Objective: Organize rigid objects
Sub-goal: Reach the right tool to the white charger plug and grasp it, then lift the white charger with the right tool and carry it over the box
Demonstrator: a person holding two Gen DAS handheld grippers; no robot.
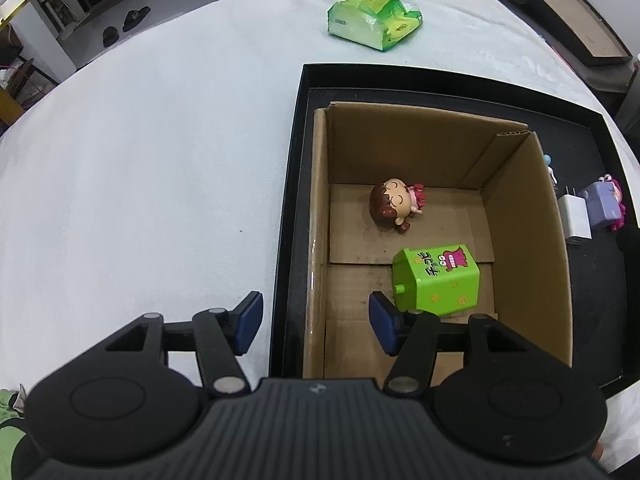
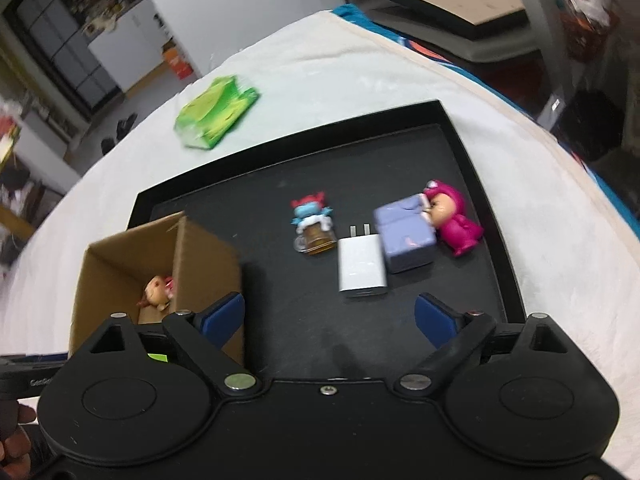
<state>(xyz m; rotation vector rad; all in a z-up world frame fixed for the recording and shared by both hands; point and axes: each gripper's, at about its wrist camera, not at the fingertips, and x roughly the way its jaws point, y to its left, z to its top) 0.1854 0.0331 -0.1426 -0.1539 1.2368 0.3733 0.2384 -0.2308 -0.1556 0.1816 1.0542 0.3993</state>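
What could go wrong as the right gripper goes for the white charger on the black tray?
The white charger lies touching the purple block figure, so the open right gripper may nudge or catch both. The blue figure on the amber mug stands close by and might tip. The cardboard box wall sits right beside the left finger, risking a bump.

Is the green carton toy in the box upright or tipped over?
Tipped: the green carton toy lies on its side on the cardboard box floor.

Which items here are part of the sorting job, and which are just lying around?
Part of the job: cardboard box, doll, green toy carton, charger, blue figurine, pink figurine, black tray.
Lying about: green packet, shoes.
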